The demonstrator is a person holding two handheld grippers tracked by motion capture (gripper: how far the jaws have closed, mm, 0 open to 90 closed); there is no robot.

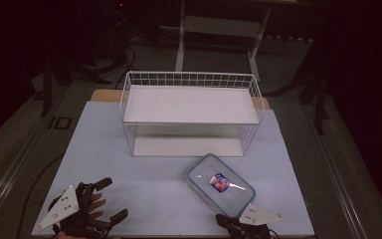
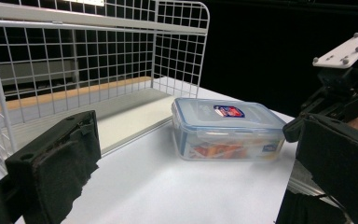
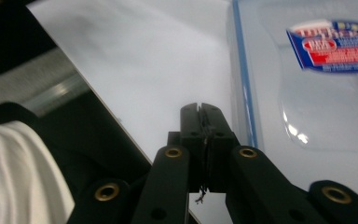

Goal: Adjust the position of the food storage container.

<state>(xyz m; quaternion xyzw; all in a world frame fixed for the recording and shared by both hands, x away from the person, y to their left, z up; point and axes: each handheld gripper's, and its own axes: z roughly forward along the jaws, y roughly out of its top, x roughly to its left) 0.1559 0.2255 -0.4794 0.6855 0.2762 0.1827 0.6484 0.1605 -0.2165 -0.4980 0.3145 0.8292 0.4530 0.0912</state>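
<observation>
At the near left corner of the table (image 1: 144,199), the left gripper (image 1: 110,199) rests with its jaws spread wide and nothing between them. From its own view the plastic box (image 2: 228,128) lies ahead and a little to the right, well apart, with bare tabletop in between.

Behind, in the middle of the table, stands a white wire rack (image 1: 191,112) with an upper shelf and a lower one; both shelves look bare.

To the right of centre, just in front of the rack's right end, sits the plastic box, clear with a blue-rimmed lid closed on it. Its long axis runs diagonally, from the far left toward the near right. A red and blue label (image 1: 219,182) sits on the lid, and something orange and red shows through the side wall in the left gripper view, though what it is cannot be told.

The right gripper (image 1: 222,220) is at the near edge, just beside the box's near end, clearly the nearer of the two. Its jaws are pressed together and hold nothing, and the box edge lies just to their right in its own view.
</observation>
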